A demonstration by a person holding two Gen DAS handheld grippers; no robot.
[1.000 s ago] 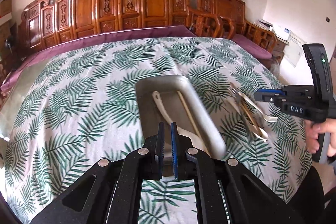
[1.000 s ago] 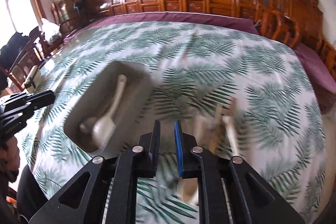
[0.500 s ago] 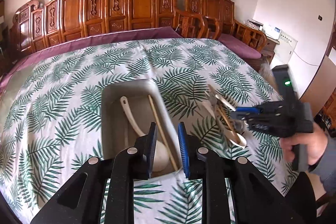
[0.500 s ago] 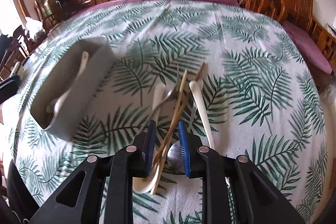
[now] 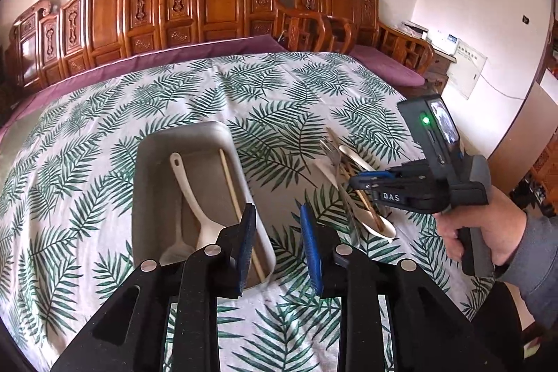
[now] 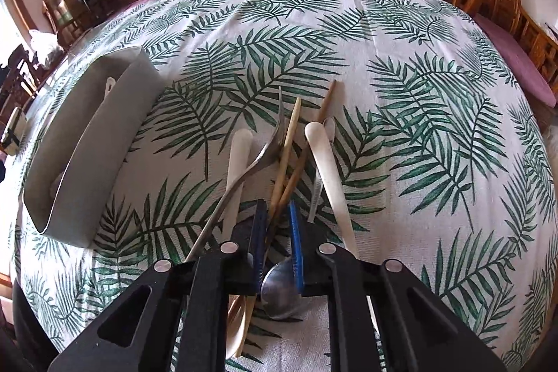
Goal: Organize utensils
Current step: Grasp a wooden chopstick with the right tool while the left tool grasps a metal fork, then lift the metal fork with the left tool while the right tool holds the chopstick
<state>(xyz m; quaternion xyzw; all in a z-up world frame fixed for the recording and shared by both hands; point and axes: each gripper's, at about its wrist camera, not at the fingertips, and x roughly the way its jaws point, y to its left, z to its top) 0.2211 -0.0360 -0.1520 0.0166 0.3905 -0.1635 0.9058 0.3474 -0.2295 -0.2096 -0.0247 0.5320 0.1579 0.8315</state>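
The grey tray [image 5: 153,169], holding a white spoon [image 5: 190,194] and one chopstick [image 5: 232,183], is sitting left of the utensil pile [image 6: 289,156] on the table [image 5: 104,135]. The left hand-held gripper [image 5: 277,232] is opening, empty, over the tray's near right edge. The right hand-held gripper [image 6: 277,232], lettered "DAS", is closing around chopsticks [image 6: 284,162] in the pile; open cloth is lying beyond.

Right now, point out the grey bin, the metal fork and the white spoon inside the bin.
grey bin [image 5: 146,197], left wrist view, on its left wall.
metal fork [image 6: 259,161], right wrist view, on its handle.
white spoon [image 5: 190,187], left wrist view, on its handle.
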